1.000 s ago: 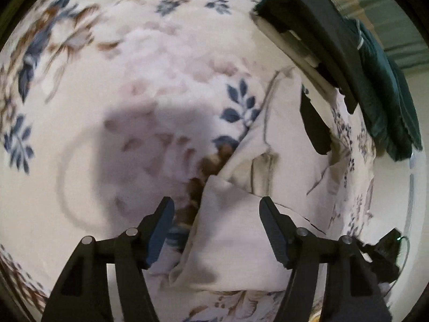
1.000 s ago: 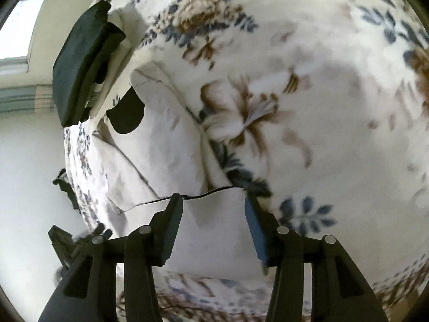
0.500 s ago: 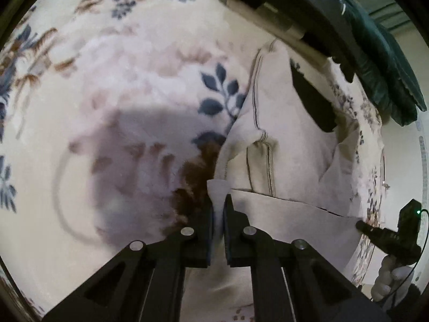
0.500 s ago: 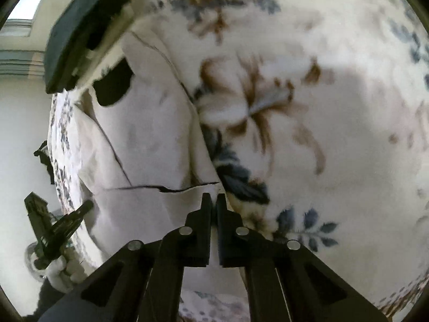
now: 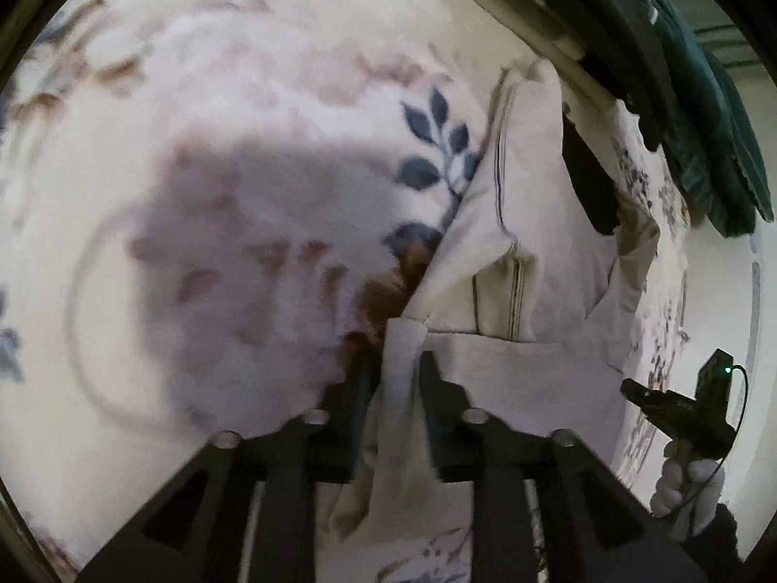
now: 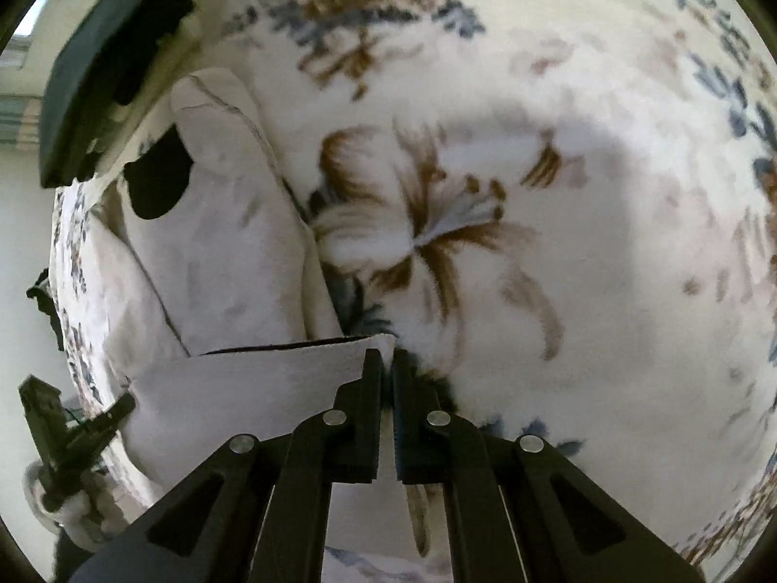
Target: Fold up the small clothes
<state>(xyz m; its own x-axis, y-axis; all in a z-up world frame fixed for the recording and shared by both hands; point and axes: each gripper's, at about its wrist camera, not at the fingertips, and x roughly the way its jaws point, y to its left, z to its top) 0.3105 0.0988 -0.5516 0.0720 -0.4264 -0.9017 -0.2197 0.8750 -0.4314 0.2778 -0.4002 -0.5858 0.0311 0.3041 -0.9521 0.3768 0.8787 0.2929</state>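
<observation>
A: Left wrist view: the left tongs (image 5: 398,374) are pinching a corner of the pale garment (image 5: 534,204), and a bunched strip of cloth runs down between the two fingers (image 5: 430,388).

B: And the rest of it?

A: It spreads ahead and to the right over the flowered bedspread (image 5: 243,145). Cream cloth, thin dark stitched seams, a fold across the middle, and a dark patch near its far end. At the right edge the right tongs (image 5: 636,388) show too, in a white-gloved hand (image 5: 684,481).

B: Over to the right wrist view.

A: Right tongs (image 6: 387,364) pressed together on another corner of the garment (image 6: 218,243), the lifted edge stretching left from the tips toward the left tongs (image 6: 121,405). The cloth lies ahead and left on the bedspread (image 6: 582,194), creased and pale. A dark green bundle (image 6: 102,82) sits beyond its far end.
</observation>
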